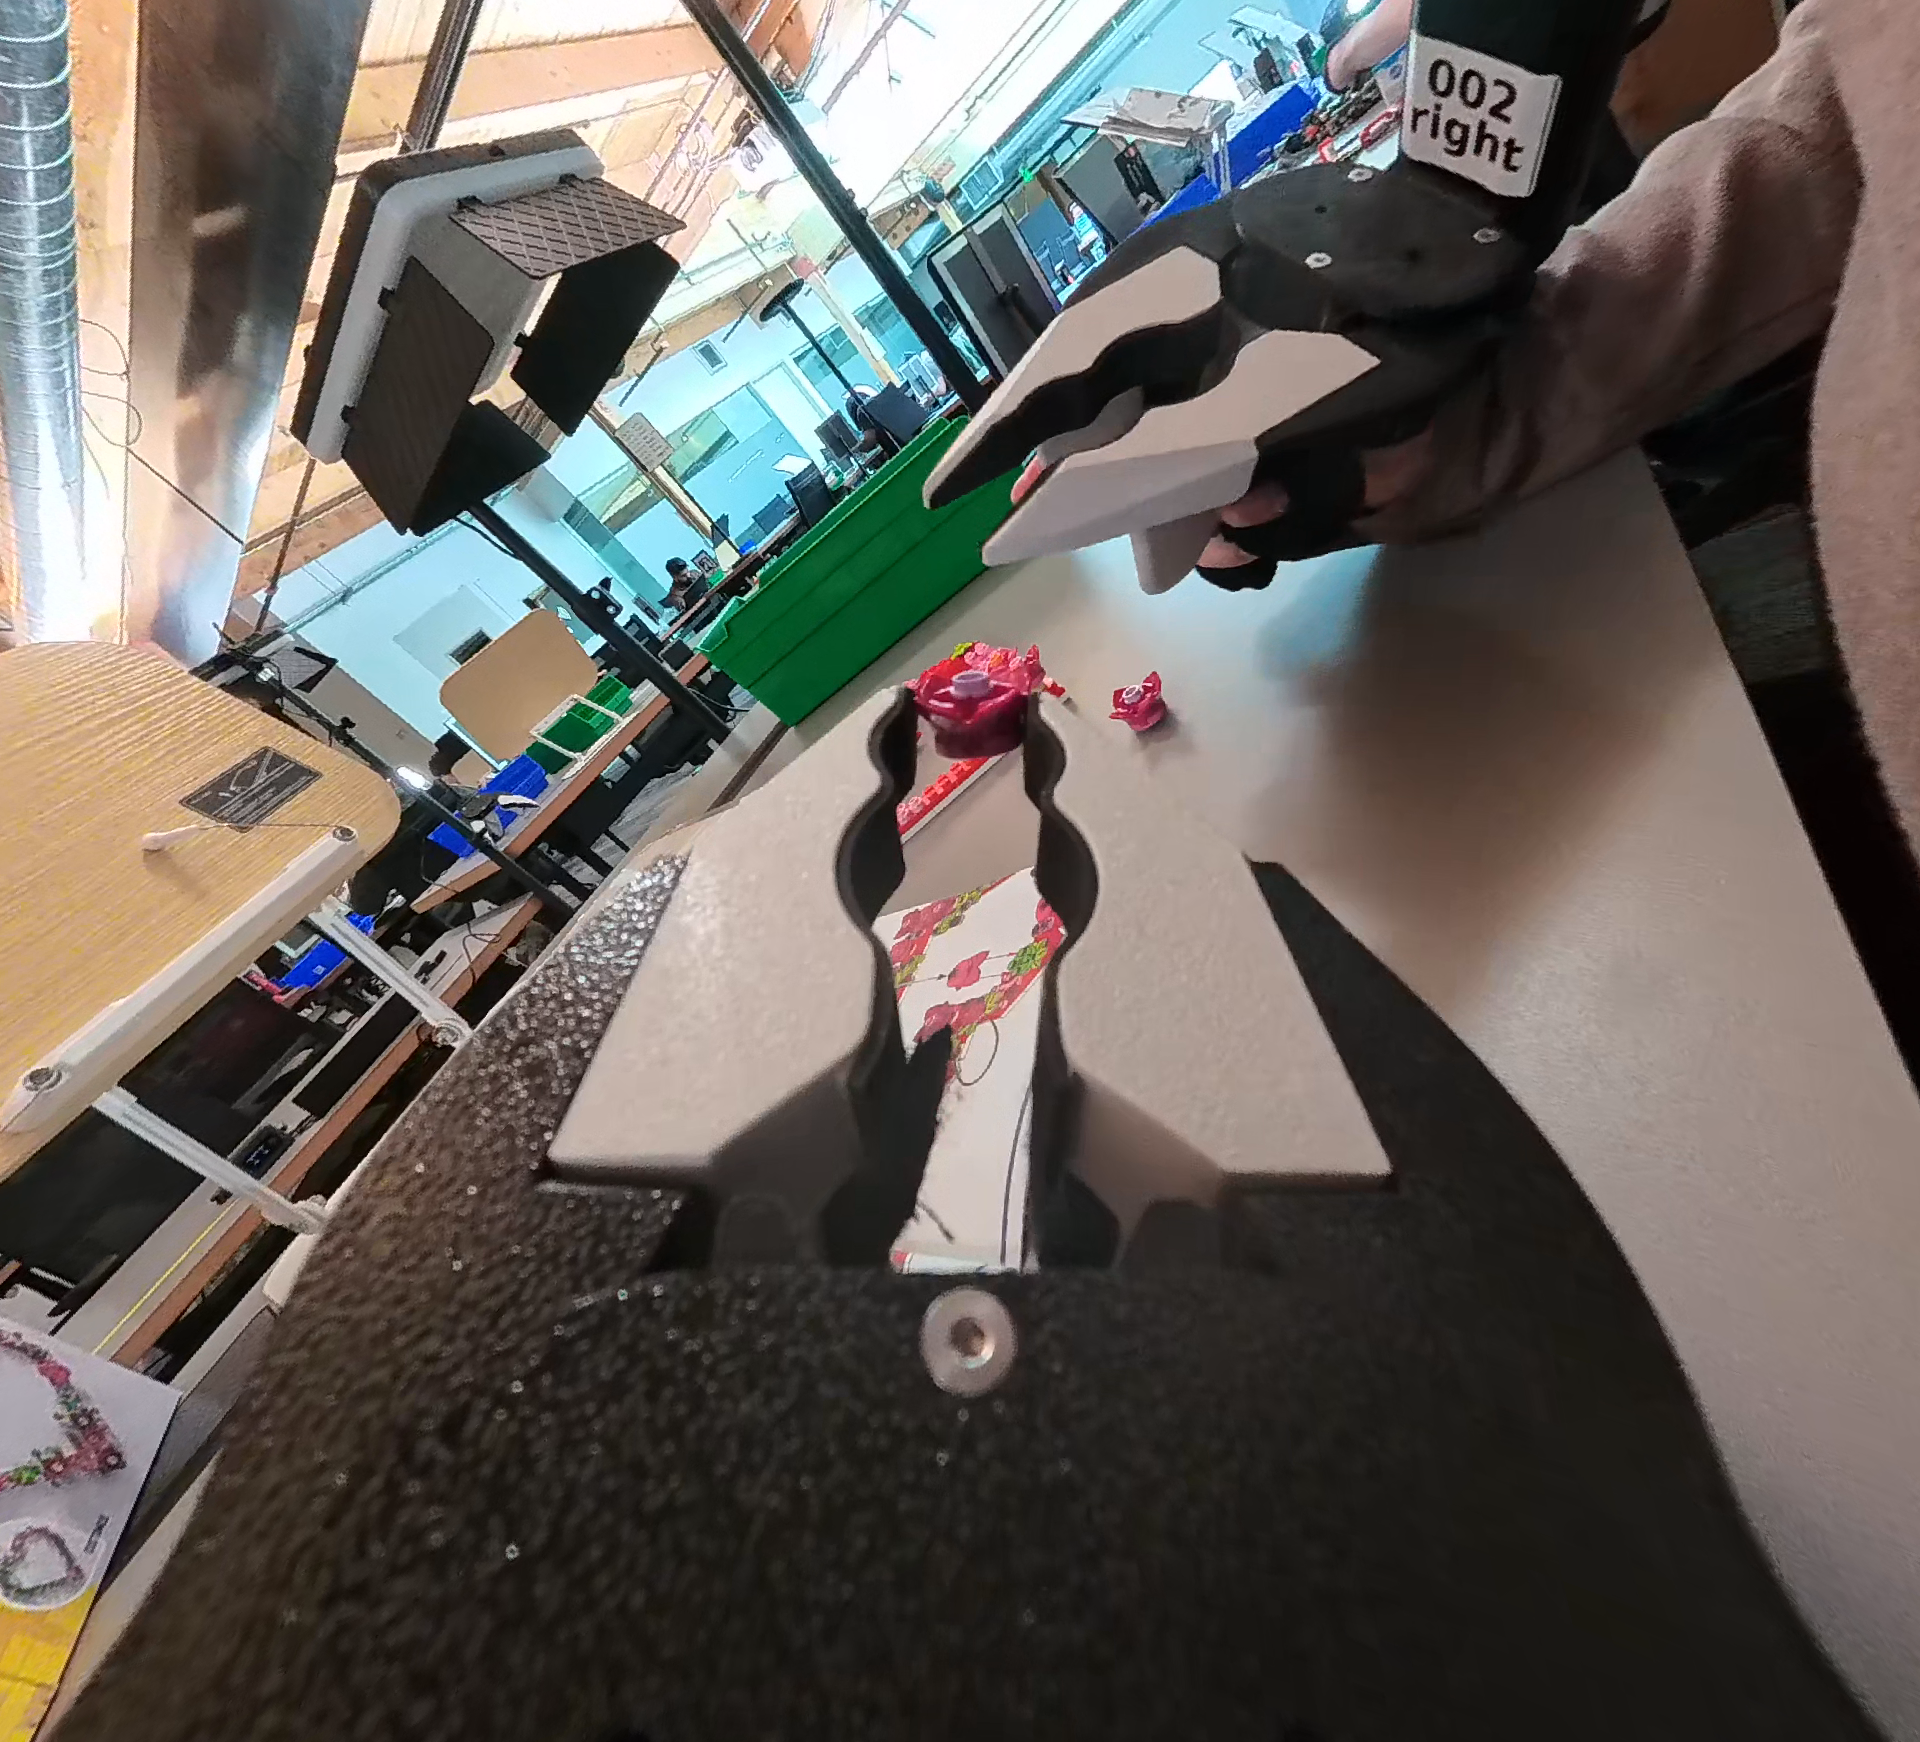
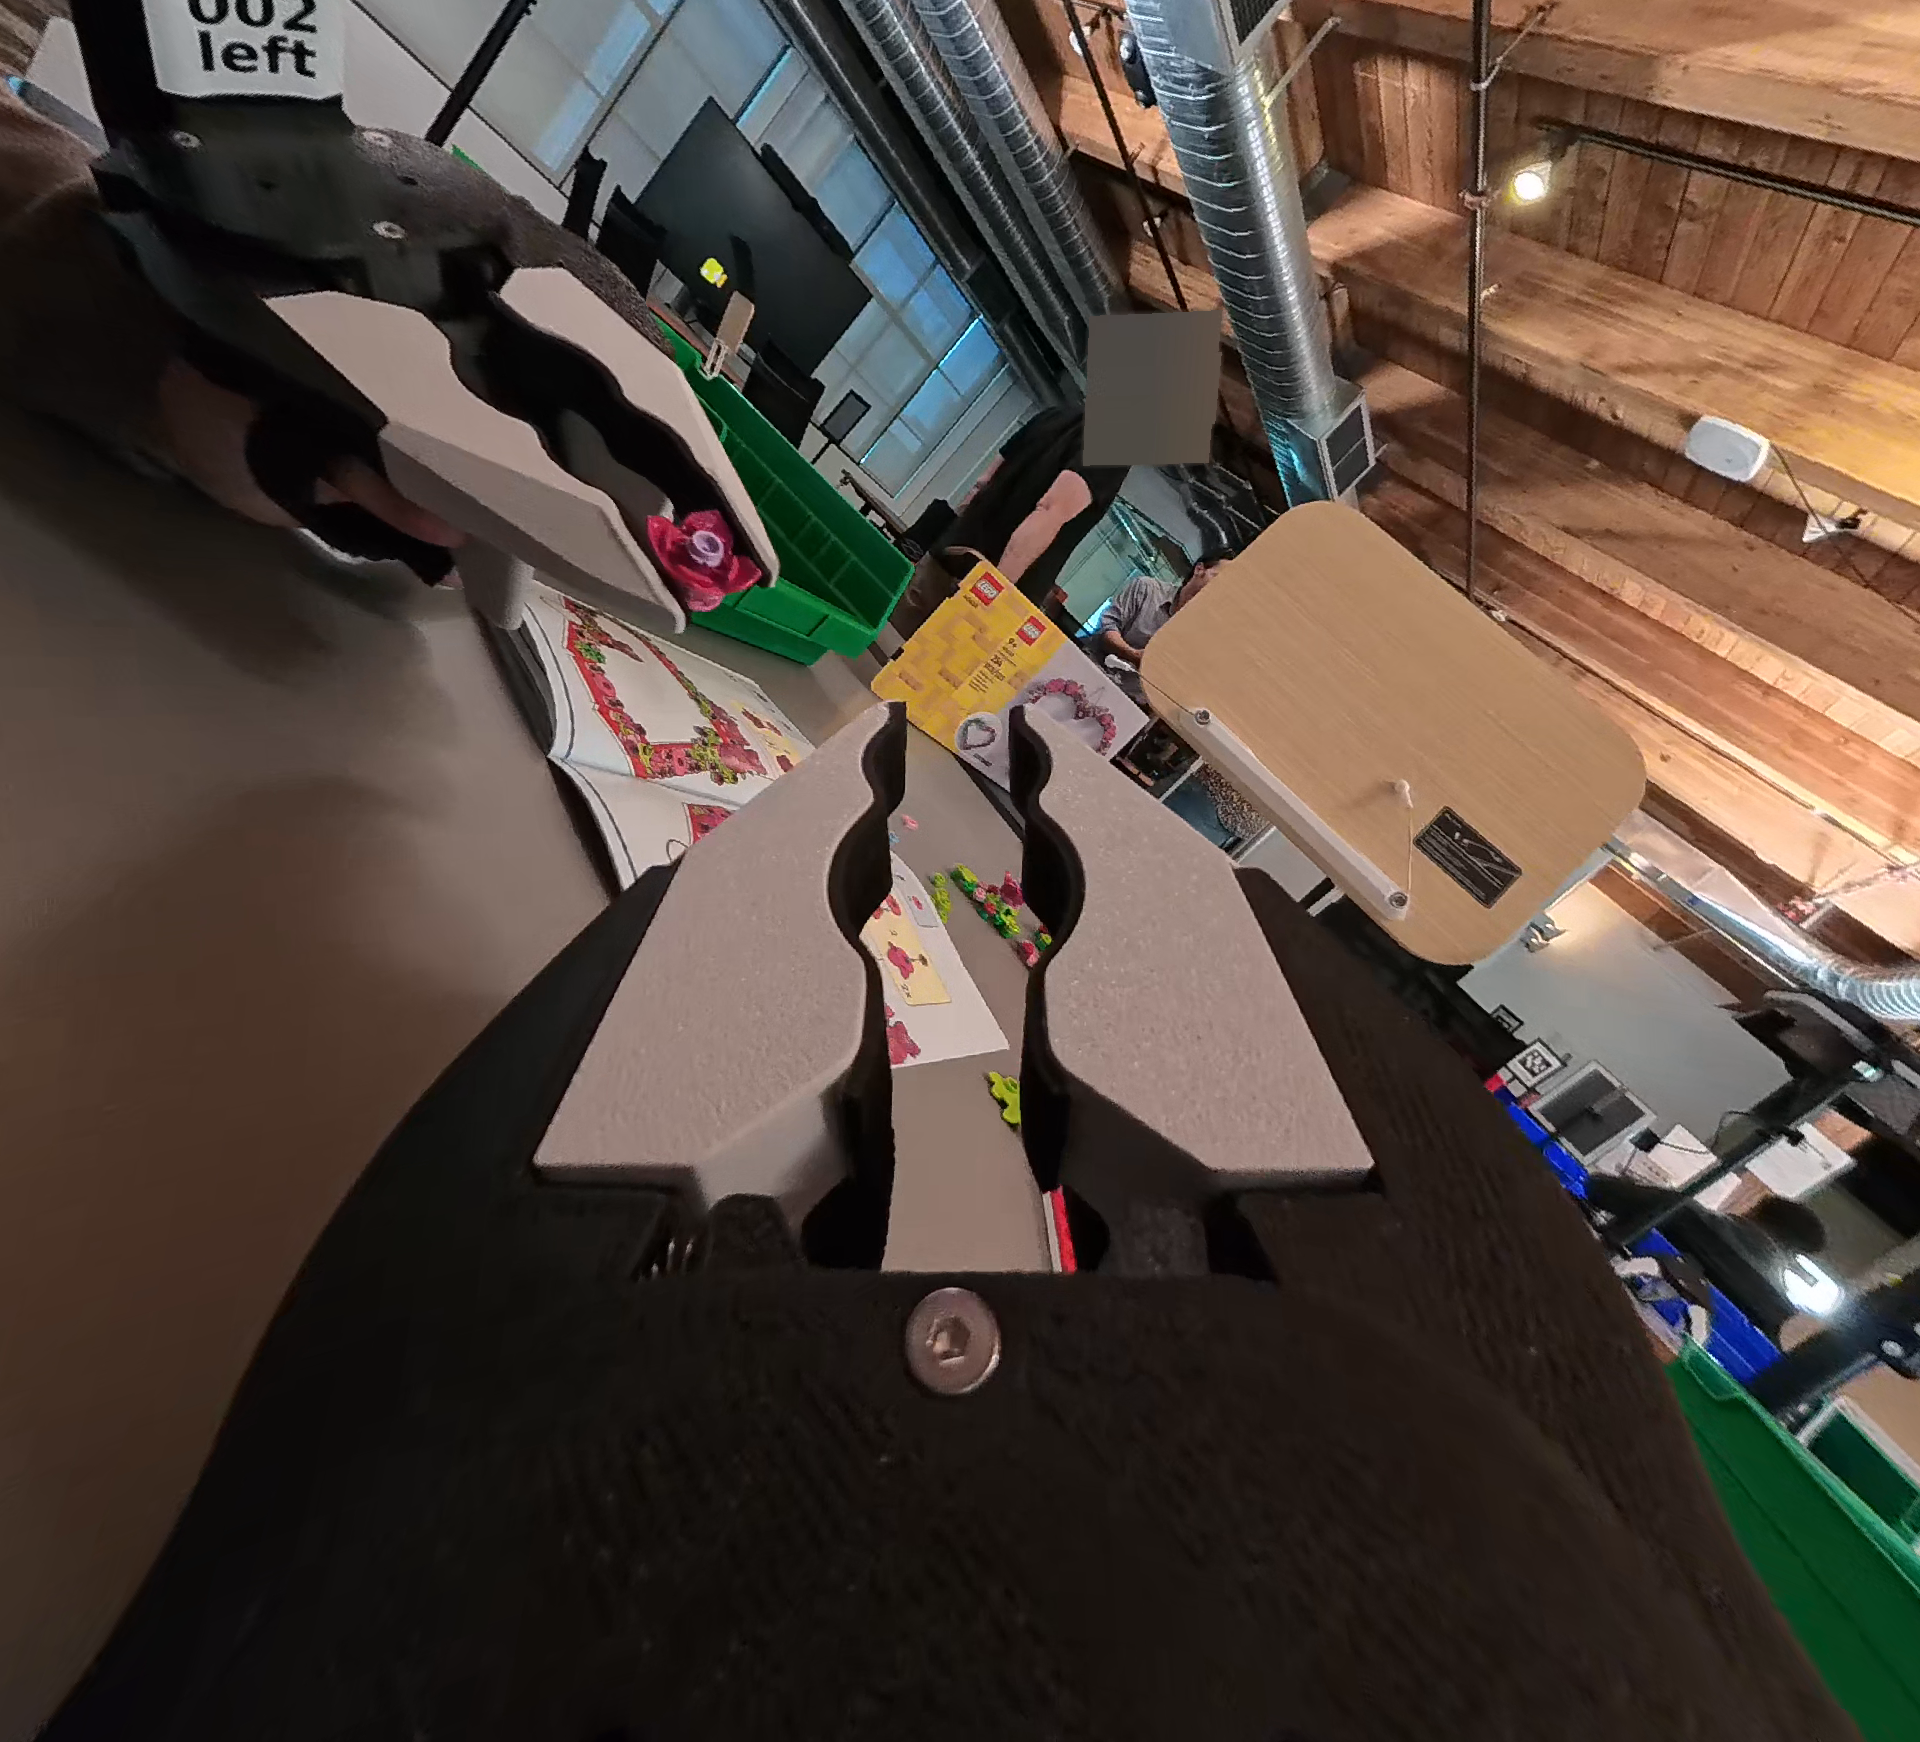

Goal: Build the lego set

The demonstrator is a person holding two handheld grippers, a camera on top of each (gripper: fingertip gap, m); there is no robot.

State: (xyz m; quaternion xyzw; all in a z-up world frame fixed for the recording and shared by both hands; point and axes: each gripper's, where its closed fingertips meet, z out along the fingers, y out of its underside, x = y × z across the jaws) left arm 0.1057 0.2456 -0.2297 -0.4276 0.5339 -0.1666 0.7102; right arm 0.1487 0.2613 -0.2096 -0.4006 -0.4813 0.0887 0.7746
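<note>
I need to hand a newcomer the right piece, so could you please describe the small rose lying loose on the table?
Start at the green bin at the far edge of the grey table. In front of it, right of the rose gripped in the left hand-held gripper, lies a small magenta rose. It alone sits by itself on bare tabletop, touching nothing.

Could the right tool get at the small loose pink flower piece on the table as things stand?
Probably yes. The right tool is open and holds nothing, hovering above the table. The loose flower piece lies alone on bare tabletop below it, clear of the flower gripped in the left tool, with nothing seen between.
</note>
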